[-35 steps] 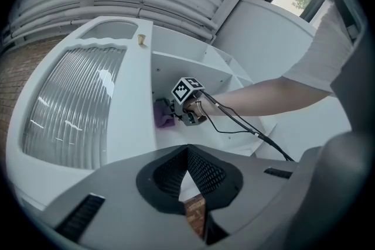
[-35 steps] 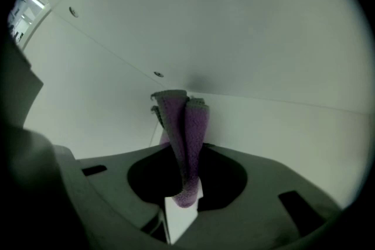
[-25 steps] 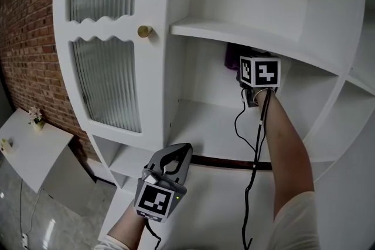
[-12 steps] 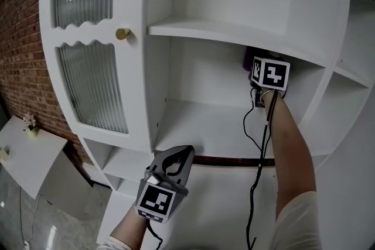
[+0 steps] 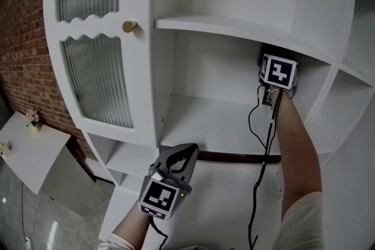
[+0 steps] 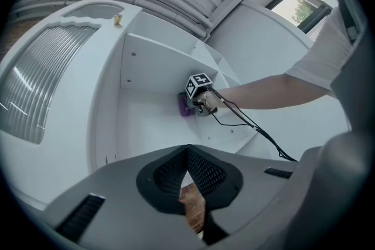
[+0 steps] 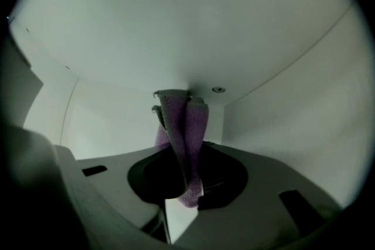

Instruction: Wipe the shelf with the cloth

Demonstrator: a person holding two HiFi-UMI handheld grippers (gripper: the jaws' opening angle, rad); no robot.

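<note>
A purple cloth [image 7: 185, 126] is clamped in my right gripper [image 7: 188, 187], which is shut on it. The cloth's folded end is pressed into the back right corner of the white cabinet's middle compartment, just under the upper shelf [image 5: 234, 26]. In the head view my right gripper [image 5: 270, 61] sits there behind its marker cube, with a dark bit of cloth [image 5: 263, 50] showing. The left gripper view shows the cloth [image 6: 184, 106] against the back wall. My left gripper [image 5: 188, 152] hangs low in front of the lower shelf [image 5: 217, 126], jaws together, holding nothing.
The cabinet door [image 5: 96, 79] with ribbed glass and a gold knob [image 5: 129, 26] stands open at the left. A black cable [image 5: 258, 143] trails from the right gripper along the arm. A brick wall [image 5: 23, 38] and a small white table [image 5: 29, 149] are at far left.
My right gripper has slid the cloth rightward along the back wall toward the right corner. The left gripper has stayed low in front, still shut.
</note>
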